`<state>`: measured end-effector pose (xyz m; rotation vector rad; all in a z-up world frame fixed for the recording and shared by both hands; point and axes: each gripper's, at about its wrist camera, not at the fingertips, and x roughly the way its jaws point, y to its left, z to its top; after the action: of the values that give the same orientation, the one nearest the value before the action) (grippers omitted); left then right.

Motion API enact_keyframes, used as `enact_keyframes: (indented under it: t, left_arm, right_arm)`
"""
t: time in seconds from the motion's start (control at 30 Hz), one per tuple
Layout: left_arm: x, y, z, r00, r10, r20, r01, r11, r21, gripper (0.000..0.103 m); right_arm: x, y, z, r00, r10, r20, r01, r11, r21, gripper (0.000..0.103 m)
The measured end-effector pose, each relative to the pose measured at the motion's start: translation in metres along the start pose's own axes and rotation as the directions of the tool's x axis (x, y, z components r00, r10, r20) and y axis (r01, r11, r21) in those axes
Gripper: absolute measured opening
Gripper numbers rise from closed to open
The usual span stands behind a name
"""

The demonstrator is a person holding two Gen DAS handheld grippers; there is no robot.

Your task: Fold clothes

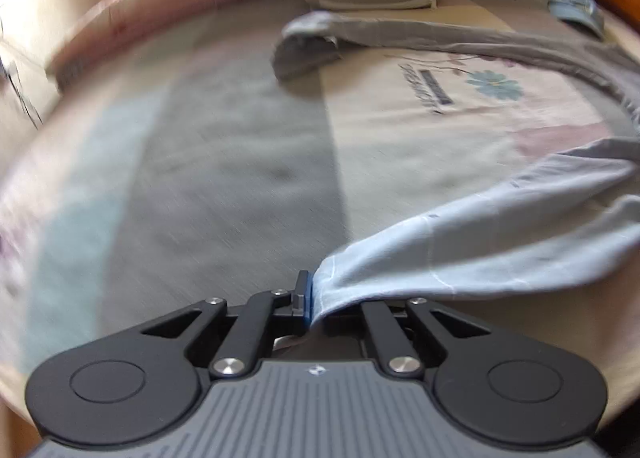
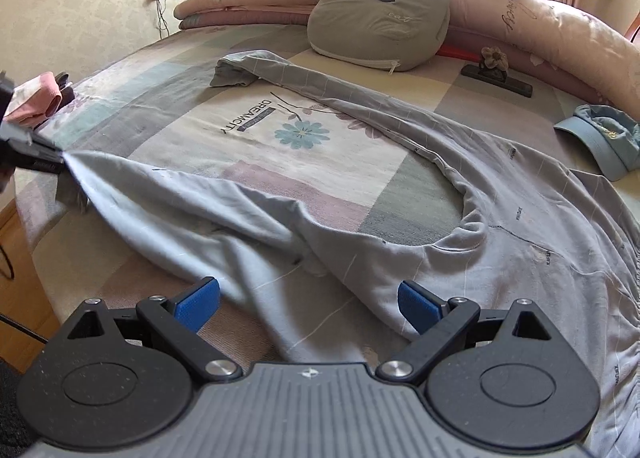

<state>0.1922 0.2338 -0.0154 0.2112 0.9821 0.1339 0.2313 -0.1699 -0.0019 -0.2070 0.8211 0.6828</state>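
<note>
A pair of light grey-blue trousers lies spread across the patterned bedsheet. One leg runs toward the far cuff, the other stretches to the left. My left gripper is shut on the end of that near leg, lifting it taut; it also shows at the left edge of the right wrist view. My right gripper stands open just above the crumpled cloth near the waistband, blue pads apart, nothing between them.
A grey cat-face cushion and rolled pink quilts lie at the back. A blue cap rests at the right, a dark flat object with a flower ornament behind. Pink folded cloth sits at the left edge.
</note>
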Motion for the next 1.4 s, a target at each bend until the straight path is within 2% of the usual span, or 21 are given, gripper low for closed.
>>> enact_keyframes:
  t: [0.1,0.17,0.23,0.33,0.4,0.53,0.63,0.73,0.9,0.97,1.03,1.1,1.17,1.27,1.33,1.4]
  left_arm:
    - [-0.003,0.002,0.01,0.996,0.067,0.062,-0.071,0.995,0.069,0.003]
    - [-0.01,-0.001,0.012,0.986,0.112,0.121,-0.127,0.984,0.122,0.003]
    - [-0.017,-0.006,0.012,0.971,0.152,0.182,-0.183,0.968,0.172,0.004]
    - [-0.023,-0.013,0.002,0.939,0.23,0.257,-0.292,0.925,0.241,0.004]
    - [-0.02,-0.01,-0.009,0.93,0.249,0.271,-0.317,0.916,0.246,0.012]
    - [0.004,0.003,-0.038,0.962,0.23,0.147,-0.257,0.945,0.202,0.015]
    - [0.014,0.009,-0.061,0.976,0.208,0.064,-0.216,0.963,0.161,0.015]
    - [0.008,0.023,-0.076,0.979,0.198,0.042,-0.201,0.977,0.072,0.016]
    - [-0.007,0.063,-0.082,0.964,0.266,0.0,-0.265,0.961,-0.08,0.016]
    - [-0.013,0.08,-0.078,0.97,0.24,0.029,-0.231,0.956,-0.178,0.018]
    - [-0.015,0.09,-0.072,0.981,0.179,0.073,-0.154,0.95,-0.271,0.026]
    - [-0.009,0.092,-0.067,0.989,0.104,0.109,-0.063,0.942,-0.33,0.037]
    - [0.002,0.091,-0.063,0.989,0.041,0.14,0.012,0.933,-0.359,0.042]
    - [0.028,0.084,-0.059,0.992,0.018,0.121,0.026,0.935,-0.353,0.048]
    - [0.035,0.079,-0.058,0.993,0.022,0.115,0.019,0.938,-0.345,0.047]
    - [0.035,0.075,-0.058,0.991,0.028,0.134,0.018,0.943,-0.333,0.04]
  right_arm:
    - [-0.002,0.005,0.0,1.0,-0.021,0.0,0.021,1.0,0.014,0.098]
    - [-0.003,0.01,0.0,0.999,-0.034,-0.001,0.034,0.999,0.019,0.098]
    - [-0.004,0.015,0.0,0.999,-0.041,-0.003,0.041,0.999,0.024,0.098]
    - [-0.001,0.022,0.0,0.999,-0.04,-0.011,0.041,0.999,0.032,0.098]
    - [0.002,0.028,0.001,0.999,-0.035,-0.018,0.036,0.999,0.026,0.098]
    - [0.006,0.04,0.005,0.999,-0.025,-0.027,0.025,1.0,-0.003,0.098]
    - [0.007,0.045,0.01,0.999,-0.026,-0.032,0.025,0.999,-0.025,0.098]
    - [0.009,0.048,0.013,0.999,-0.029,-0.039,0.028,0.999,-0.034,0.098]
    - [0.012,0.052,0.02,0.999,-0.022,-0.04,0.02,0.998,-0.052,0.098]
    - [0.012,0.055,0.023,0.999,-0.014,-0.033,0.012,0.998,-0.059,0.098]
    - [0.014,0.057,0.027,0.999,-0.006,-0.033,0.004,0.998,-0.061,0.098]
    - [0.016,0.061,0.03,0.999,-0.004,-0.033,0.002,0.998,-0.068,0.098]
    - [0.016,0.064,0.032,1.0,-0.006,-0.03,0.004,0.997,-0.075,0.098]
    - [0.014,0.066,0.032,0.999,-0.017,-0.03,0.015,0.998,-0.066,0.099]
    - [0.014,0.067,0.03,0.999,-0.03,-0.038,0.028,0.998,-0.054,0.099]
    - [0.013,0.066,0.026,0.998,-0.049,-0.048,0.047,0.998,-0.041,0.099]
